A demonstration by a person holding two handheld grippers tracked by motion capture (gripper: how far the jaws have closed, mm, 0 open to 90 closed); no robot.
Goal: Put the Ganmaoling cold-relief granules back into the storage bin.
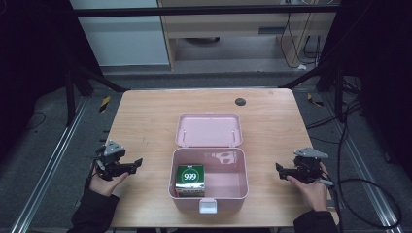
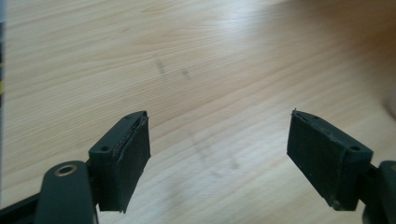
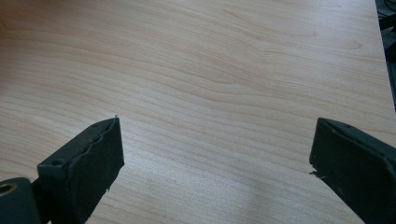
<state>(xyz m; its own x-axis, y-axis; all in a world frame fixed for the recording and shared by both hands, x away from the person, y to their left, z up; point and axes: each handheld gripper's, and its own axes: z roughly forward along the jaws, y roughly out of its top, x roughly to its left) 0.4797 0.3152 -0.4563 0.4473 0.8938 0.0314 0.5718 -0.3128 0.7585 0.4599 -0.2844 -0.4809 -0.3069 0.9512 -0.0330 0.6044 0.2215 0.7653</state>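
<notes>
An open pink box [image 1: 240, 191] sits at the middle of the wooden table [image 1: 145, 116], its lid [image 1: 209, 129] laid back flat behind it. Inside, against the left wall, stands a green carton marked 999 [image 1: 190, 179]. My left gripper [image 1: 138, 162] rests low at the table's left side, pointing toward the box, a hand's width short of it. In the left gripper view its jaws [image 2: 219, 114] stand open over bare wood. My right gripper [image 1: 278, 168] is held at the box's right, apart from it. Its jaws [image 3: 217, 120] are open too, with nothing between them.
A small dark round cap [image 1: 240, 101] sits in the table's far right part. Metal frame rails and cables run along the floor on both sides. Bare wood lies between each gripper and the box.
</notes>
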